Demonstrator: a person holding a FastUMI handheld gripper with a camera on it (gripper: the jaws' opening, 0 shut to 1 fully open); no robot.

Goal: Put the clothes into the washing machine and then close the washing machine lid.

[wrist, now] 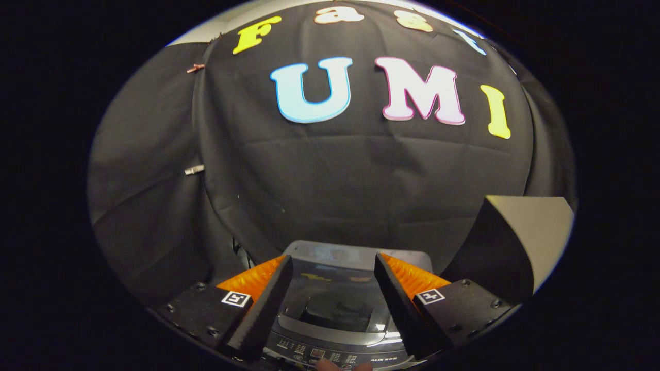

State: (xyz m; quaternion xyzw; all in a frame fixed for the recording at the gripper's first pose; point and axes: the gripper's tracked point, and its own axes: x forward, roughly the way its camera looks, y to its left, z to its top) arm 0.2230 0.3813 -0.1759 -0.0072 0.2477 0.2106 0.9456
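Observation:
A small grey top-loading washing machine [335, 304] stands below and just ahead of my fingers, its dark glass lid [332, 296] lying flat and closed. Its control panel [330, 353] runs along the near edge, with a fingertip [330, 365] of a person's hand resting by it. My gripper [332, 265] hovers above the machine, open, with nothing between its fingers. The lid shows in the wide gap between them. No clothes are in sight.
The booth's black cloth wall [335, 180] rises right behind the machine. A table corner or board [521, 232] with a pale top and dark side juts in beyond the right finger. Metal clips [194, 169] hold the cloth at the left.

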